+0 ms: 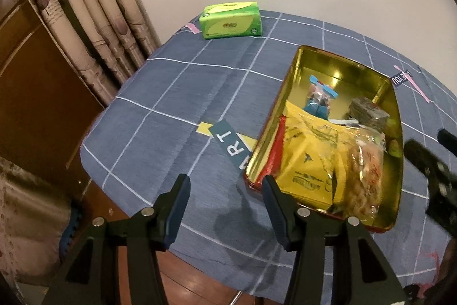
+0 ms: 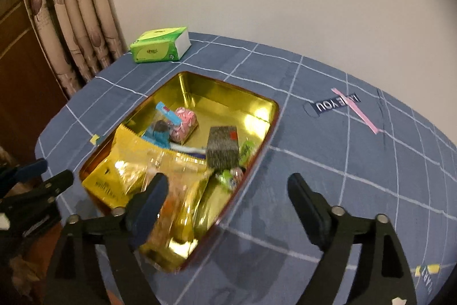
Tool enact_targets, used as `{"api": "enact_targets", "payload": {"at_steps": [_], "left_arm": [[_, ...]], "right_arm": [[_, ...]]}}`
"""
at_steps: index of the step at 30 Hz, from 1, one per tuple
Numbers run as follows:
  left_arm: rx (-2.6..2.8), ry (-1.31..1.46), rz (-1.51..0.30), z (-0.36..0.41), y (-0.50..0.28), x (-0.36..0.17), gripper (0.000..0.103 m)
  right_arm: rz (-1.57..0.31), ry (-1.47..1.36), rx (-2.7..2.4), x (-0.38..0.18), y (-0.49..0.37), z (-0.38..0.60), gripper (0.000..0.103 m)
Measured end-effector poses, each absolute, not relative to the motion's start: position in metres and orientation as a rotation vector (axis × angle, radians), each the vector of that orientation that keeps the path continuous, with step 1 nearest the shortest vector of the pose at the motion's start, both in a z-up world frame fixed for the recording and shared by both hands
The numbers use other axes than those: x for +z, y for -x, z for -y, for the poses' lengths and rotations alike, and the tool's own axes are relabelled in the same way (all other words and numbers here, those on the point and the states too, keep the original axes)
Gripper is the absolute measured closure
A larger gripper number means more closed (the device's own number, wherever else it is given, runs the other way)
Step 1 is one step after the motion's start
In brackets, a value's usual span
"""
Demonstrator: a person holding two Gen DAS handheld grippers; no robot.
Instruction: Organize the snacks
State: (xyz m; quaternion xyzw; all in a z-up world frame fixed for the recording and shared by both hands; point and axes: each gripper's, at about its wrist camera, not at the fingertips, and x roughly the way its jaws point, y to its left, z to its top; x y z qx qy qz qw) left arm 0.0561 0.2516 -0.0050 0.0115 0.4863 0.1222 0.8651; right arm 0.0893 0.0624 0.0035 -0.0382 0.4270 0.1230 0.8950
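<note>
Snacks (image 2: 160,162) in gold tin (image 2: 228,96), left gripper (image 1: 225,190) and right gripper (image 2: 228,187) hovering, jaws spread, empty

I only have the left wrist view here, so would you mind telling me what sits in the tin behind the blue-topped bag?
Observer: A pink and white wrapped sweet lies just behind that blue-topped bag, on the gold tin floor; your view hides it.
Operator: Thank you. Is the right gripper holding anything?
Observer: No, the right gripper is open and empty, hovering over the tin's near right edge.
Operator: And the green tissue pack's far end?
Observer: The green tissue pack shows a plain white end face on its right side.
</note>
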Motion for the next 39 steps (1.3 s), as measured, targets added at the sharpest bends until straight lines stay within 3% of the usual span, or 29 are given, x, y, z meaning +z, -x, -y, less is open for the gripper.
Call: {"api": "enact_targets", "payload": {"at_steps": [2, 13, 39], "left_arm": [[0.25, -0.032, -1.019, -0.248, -0.054, -0.006, 0.05], [0.232, -0.053, -1.025, -0.236, -0.044, -0.008, 0.05], [0.232, -0.093, -1.046, -0.23, -0.045, -0.015, 0.05]], "right_arm": [[-0.892, 0.052, 0.265, 0.003, -0.079, -0.06, 0.01], [-0.983, 0.033, 0.275, -0.014, -0.06, -0.06, 0.001], [-1.03, 0.104, 0.276, -0.029, -0.056, -0.078, 0.001]]}}
